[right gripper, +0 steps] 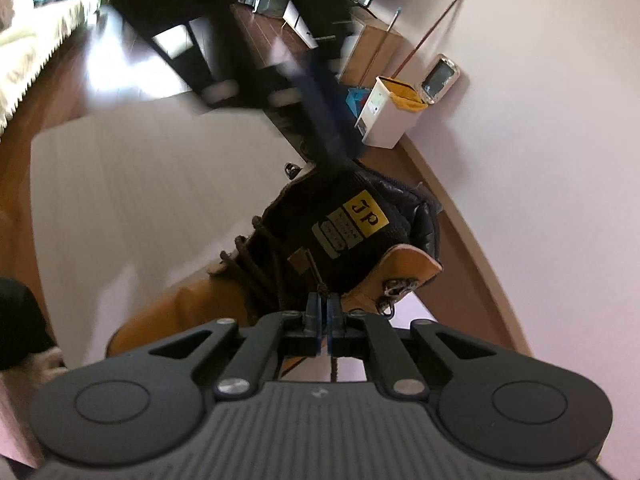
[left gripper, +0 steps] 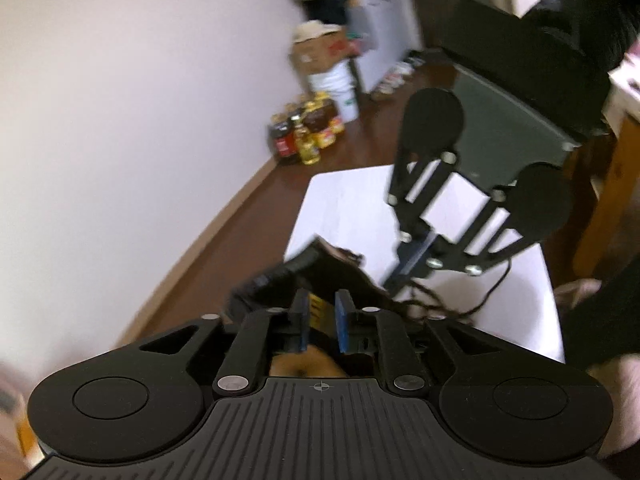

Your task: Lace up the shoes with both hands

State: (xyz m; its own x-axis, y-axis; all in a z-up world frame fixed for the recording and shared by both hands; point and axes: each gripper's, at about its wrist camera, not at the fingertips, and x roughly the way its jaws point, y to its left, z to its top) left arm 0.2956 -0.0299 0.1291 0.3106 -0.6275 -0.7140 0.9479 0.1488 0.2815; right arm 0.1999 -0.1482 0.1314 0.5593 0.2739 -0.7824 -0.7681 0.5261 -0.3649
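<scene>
A tan boot (right gripper: 188, 304) with a black tongue (right gripper: 340, 224) bearing a yellow label lies on a white table (right gripper: 132, 184). My right gripper (right gripper: 324, 312) is shut on the dark brown lace (right gripper: 316, 272) just above the tongue. My left gripper (left gripper: 322, 320) is shut on the boot's tongue (left gripper: 316, 308), its blue pads either side of the yellow label. In the left wrist view the right gripper (left gripper: 412, 256) hangs over the table with the lace (left gripper: 440, 304) trailing below it. In the right wrist view the left gripper (right gripper: 328, 148) reaches down onto the tongue's top.
The white table (left gripper: 352, 200) stands on a brown wood floor by a pale wall. Bottles (left gripper: 308, 132) and boxes (left gripper: 320, 52) sit on the floor beyond. A white bin (right gripper: 388, 116) with a yellow liner stands by the wall. The person's hand (left gripper: 580, 292) is at the table's right.
</scene>
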